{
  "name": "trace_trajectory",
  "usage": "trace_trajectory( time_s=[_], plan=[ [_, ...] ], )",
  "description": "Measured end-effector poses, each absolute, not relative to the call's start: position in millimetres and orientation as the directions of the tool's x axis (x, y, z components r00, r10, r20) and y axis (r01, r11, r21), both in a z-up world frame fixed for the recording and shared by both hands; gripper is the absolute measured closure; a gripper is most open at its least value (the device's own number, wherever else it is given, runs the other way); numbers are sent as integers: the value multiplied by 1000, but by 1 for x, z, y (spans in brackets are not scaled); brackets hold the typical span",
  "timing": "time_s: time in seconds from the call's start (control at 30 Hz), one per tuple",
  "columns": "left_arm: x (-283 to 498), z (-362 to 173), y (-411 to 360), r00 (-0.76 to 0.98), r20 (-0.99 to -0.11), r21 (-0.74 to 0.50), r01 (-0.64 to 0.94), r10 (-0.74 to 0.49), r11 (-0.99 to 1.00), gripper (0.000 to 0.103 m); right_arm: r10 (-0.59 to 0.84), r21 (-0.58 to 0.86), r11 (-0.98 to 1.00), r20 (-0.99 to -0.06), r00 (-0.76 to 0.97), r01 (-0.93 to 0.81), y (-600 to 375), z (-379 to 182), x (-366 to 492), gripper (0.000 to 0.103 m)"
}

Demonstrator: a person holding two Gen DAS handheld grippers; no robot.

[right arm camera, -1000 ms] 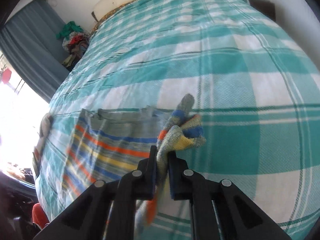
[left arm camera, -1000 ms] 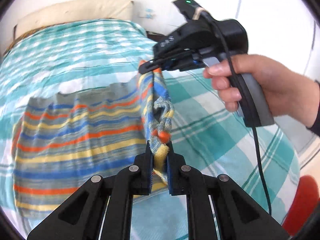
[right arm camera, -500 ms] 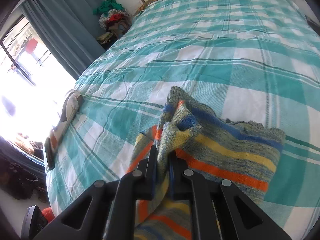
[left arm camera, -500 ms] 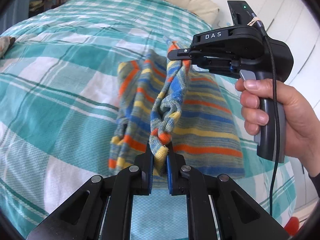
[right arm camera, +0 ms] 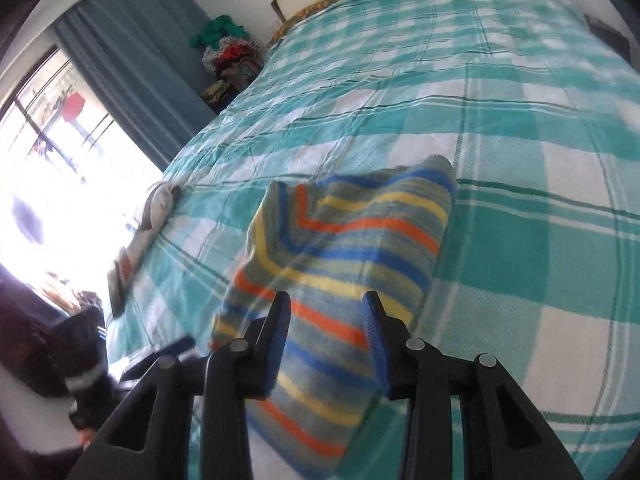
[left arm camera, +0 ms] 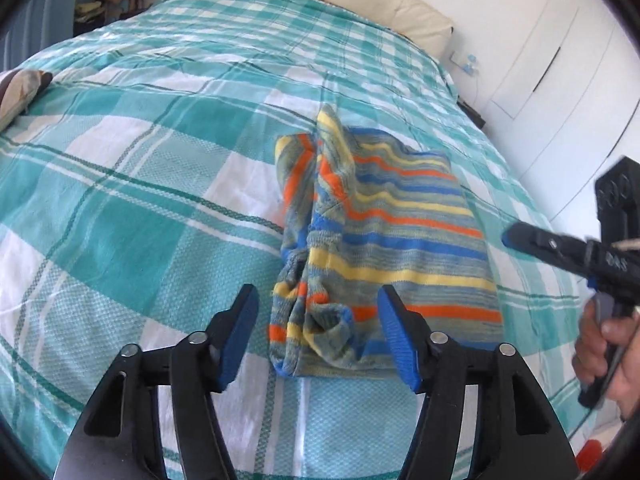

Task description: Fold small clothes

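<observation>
Both the left gripper (left arm camera: 318, 330) and right gripper (right arm camera: 325, 344) hang spread, gripping nothing. The striped top (left arm camera: 384, 240) sits mid-bed (left arm camera: 160, 208), roughly folded; I'd flatten that bunched left edge before folding again.

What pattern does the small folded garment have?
Stripes of orange, yellow, blue and grey-green; clearest in the left wrist view.
</observation>
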State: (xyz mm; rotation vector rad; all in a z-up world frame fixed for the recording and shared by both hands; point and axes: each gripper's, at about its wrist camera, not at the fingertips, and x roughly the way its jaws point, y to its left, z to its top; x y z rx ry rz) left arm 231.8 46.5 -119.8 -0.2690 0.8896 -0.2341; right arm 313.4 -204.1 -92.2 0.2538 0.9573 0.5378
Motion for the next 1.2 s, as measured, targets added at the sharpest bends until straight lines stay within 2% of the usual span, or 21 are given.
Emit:
trace_trajectory(
  time_s=[0.03,0.1,0.17,0.2,0.3,0.43,0.5,0.6,0.63,0.67,0.7,0.73,0.8,0.83,0.9,0.93,0.97,1.0,1.03,1.07,1.2],
  plan=[
    [238,-126,44,593,-748,-310,86,-299,947,95,551,439,833,-702,452,-336,-202,-97,301,66],
    [245,-137,43,566,-782,-276,65,-263,959,100,568,462,821,-720,399,-335,-193,-123,285,71],
    [246,-143,46,555,-797,-254,48,-238,966,101,482,398,870,-810,333,-291,-177,-163,277,75],
    [244,-144,48,547,-802,-252,53,-239,966,101,457,367,884,-811,365,-289,-174,-170,271,76],
    [239,-133,55,536,-813,-219,81,-228,972,93,431,337,898,-803,411,-283,-174,-154,267,76],
    [248,-101,65,616,-748,-232,105,-247,967,50,396,260,914,-746,536,-312,-184,-104,274,76],
    [269,-91,54,635,-731,-213,134,-249,968,47,355,204,929,-725,591,-307,-187,-84,289,76],
    [309,-94,30,609,-751,-186,174,-254,967,45,345,211,935,-721,601,-284,-186,-80,320,76],
    [323,-102,23,589,-773,-164,173,-236,971,48,349,221,934,-731,587,-280,-185,-86,329,76],
    [334,-113,18,564,-800,-137,160,-204,978,69,345,225,935,-747,568,-273,-181,-95,337,76],
    [345,-127,16,527,-833,-110,139,-168,984,86,343,229,936,-769,539,-268,-177,-109,343,76],
    [353,-141,18,487,-861,-102,116,-146,988,96,332,226,938,-802,496,-262,-171,-127,350,76],
    [353,-151,27,479,-864,-123,93,-153,988,95,271,171,955,-836,478,-242,-164,-155,353,75],
    [349,-147,30,485,-861,-127,94,-156,988,93,261,157,958,-822,506,-240,-162,-157,351,75],
    [337,-136,37,504,-853,-112,79,-136,991,77,243,146,964,-819,520,-221,-162,-151,348,75],
    [329,-130,42,517,-846,-110,69,-129,992,59,237,149,968,-816,527,-204,-164,-145,345,74],
    [320,-123,48,530,-836,-121,70,-140,990,42,226,147,971,-814,535,-187,-165,-139,340,63],
    [310,-118,54,541,-827,-134,72,-151,988,35,207,133,976,-811,548,-172,-166,-132,332,41],
    [301,-114,58,551,-820,-143,70,-158,987,26,179,106,982,-803,569,-159,-166,-125,324,32],
    [293,-112,62,556,-815,-149,74,-165,986,24,150,74,986,-792,592,-151,-165,-118,314,27],
    [270,-112,72,539,-824,-157,74,-172,985,24,45,-44,991,-780,625,-127,-158,-98,285,27]
  ],
)
